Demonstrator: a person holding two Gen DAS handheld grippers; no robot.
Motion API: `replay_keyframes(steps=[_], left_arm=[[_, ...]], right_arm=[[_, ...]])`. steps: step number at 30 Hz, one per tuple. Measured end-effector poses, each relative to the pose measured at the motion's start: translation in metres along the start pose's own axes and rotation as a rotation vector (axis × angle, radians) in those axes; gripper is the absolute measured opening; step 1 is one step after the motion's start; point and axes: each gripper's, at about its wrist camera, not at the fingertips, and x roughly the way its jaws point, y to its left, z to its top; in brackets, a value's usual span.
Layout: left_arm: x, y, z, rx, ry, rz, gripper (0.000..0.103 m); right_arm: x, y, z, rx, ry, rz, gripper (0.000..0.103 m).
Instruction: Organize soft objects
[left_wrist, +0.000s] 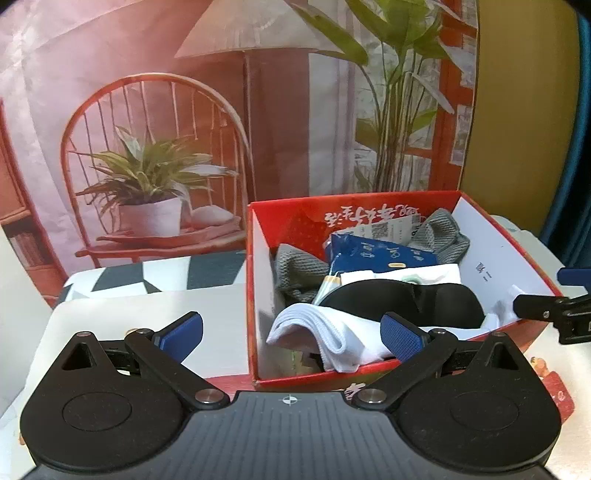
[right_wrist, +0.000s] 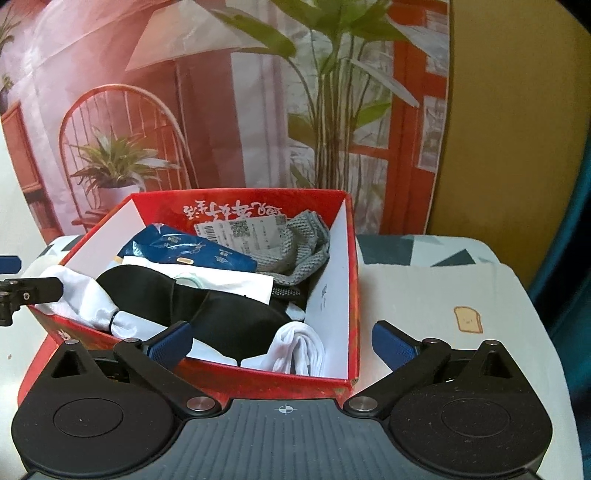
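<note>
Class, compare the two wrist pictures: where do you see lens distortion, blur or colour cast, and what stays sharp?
Left wrist view: fisheye bends the backdrop, corners go dark; the left gripper looks crisp, the red box slightly soft. Right wrist view: same curved edges and reddish cast; the right gripper is sharp, the black eye mask shows little detail.

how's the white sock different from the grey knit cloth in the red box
The white sock is bright white and smooth with fine ribbing; the grey knit cloth is grey with a coarse, bumpy weave. The white sock lies folded at the near end of the red box; the grey knit cloth sits crumpled at the far end, partly under a paper tag. Both are soft and lie inside the box, untouched by either tool.
</note>
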Motion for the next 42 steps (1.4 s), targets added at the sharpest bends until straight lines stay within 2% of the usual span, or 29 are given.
replay_keyframes(steps=[8, 18, 29, 37, 42], left_arm=[[-0.017, 0.004, -0.002, -0.019, -0.033, 0.027, 0.103], [-0.073, 0.000, -0.006, 0.001, -0.097, 0.052, 0.103], [-0.175, 0.013, -0.021, -0.067, -0.150, 0.110, 0.103], [-0.262, 0.010, -0.029, -0.075, -0.255, 0.164, 0.103], [-0.311, 0.001, -0.042, -0.091, -0.293, 0.192, 0.103]], right_arm=[[-0.012, 0.000, 0.001, 0.042, -0.005, -0.021, 0.103], [-0.054, 0.014, 0.004, 0.062, -0.054, -0.037, 0.103], [-0.152, 0.054, 0.007, 0.019, -0.164, -0.021, 0.103], [-0.236, 0.067, -0.004, 0.049, -0.254, -0.011, 0.103], [-0.287, 0.075, -0.018, 0.064, -0.283, -0.020, 0.103]])
